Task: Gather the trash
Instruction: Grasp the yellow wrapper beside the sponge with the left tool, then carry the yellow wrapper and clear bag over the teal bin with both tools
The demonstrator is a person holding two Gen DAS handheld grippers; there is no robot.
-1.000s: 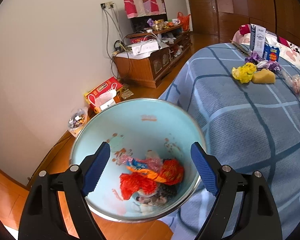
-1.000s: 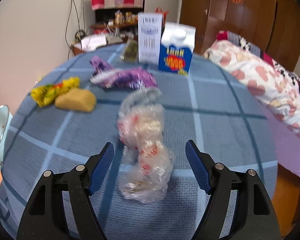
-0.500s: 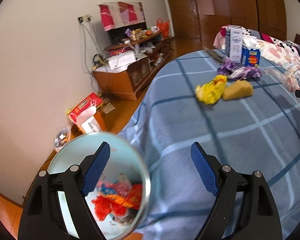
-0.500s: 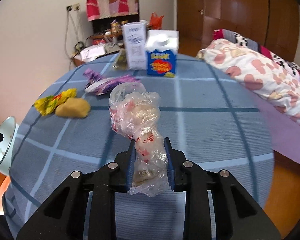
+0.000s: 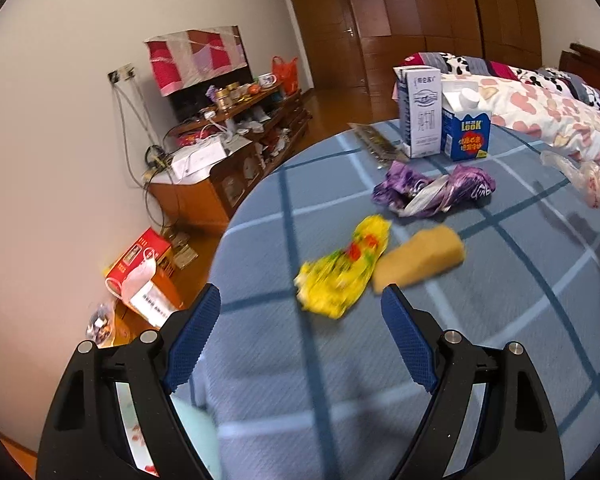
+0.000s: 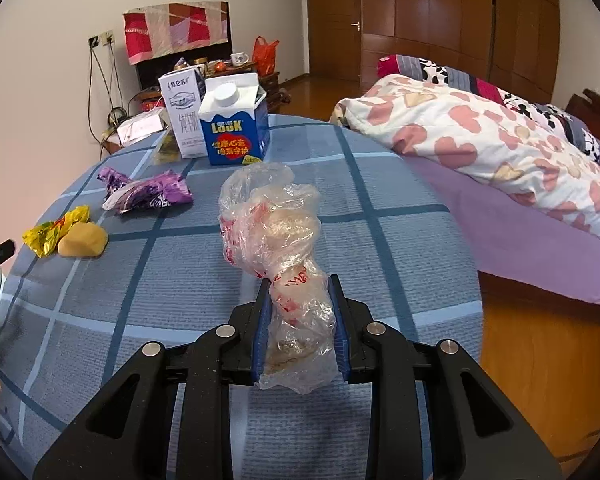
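Left tongs (image 5: 301,310) gape above the bedspread (image 5: 500,320), near a yellow wrapper (image 5: 346,272).

Bare blue checked bedcover (image 6: 204,292) lies open ahead of the left hand-held gripper (image 5: 300,312) up to the yellow wrapper (image 5: 344,272) and sponge (image 5: 418,260), which touch. Beyond, the purple wrapper (image 5: 432,188) and two upright cartons (image 5: 444,124) crowd the far edge.

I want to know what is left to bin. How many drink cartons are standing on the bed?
2, both upright at the far edge: a white carton and, touching its right side, a blue carton. None looks hidden.
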